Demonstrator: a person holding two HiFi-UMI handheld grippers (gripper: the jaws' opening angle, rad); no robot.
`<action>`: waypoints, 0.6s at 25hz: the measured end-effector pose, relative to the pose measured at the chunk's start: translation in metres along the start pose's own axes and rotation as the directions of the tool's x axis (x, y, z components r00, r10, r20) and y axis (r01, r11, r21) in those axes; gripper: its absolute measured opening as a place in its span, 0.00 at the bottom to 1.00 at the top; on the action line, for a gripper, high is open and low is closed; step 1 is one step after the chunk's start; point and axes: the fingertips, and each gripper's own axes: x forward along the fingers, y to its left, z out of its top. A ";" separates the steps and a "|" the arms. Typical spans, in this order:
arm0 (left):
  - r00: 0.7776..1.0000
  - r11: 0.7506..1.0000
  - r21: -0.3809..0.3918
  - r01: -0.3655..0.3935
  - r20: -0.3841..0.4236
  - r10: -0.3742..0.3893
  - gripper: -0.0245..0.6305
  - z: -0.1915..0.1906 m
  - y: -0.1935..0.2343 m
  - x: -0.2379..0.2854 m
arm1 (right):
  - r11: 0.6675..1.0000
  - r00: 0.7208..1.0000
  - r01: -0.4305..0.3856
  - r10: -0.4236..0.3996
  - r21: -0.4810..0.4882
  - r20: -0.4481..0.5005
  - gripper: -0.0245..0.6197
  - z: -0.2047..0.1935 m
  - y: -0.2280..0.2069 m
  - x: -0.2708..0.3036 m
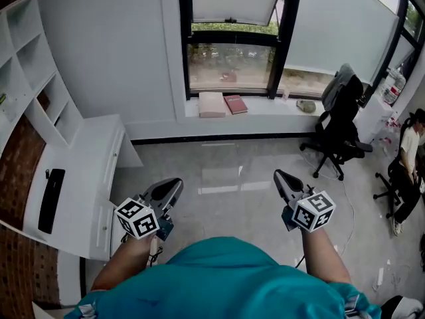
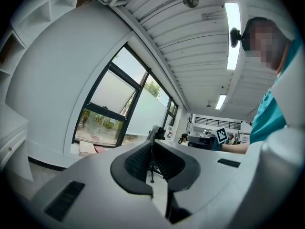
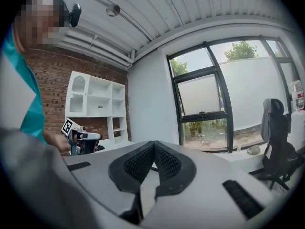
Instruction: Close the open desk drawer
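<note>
The white desk stands along the left wall, and one drawer at its far end juts out over the floor. The desk's edge also shows in the left gripper view. My left gripper hovers over the floor to the right of the desk front, apart from it, its jaws shut and empty. My right gripper is held level with it further right, also shut on nothing. Both point towards the window.
A black flat object lies on the desk. White shelves rise behind it. Two books rest on the window sill. A black office chair and a seated person are at the right.
</note>
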 end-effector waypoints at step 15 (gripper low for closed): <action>0.974 0.973 -0.015 -0.228 0.007 0.228 0.08 -0.007 0.081 0.072 | 0.979 0.977 -0.206 0.204 -0.012 -0.066 0.07 -0.006 -0.094 0.126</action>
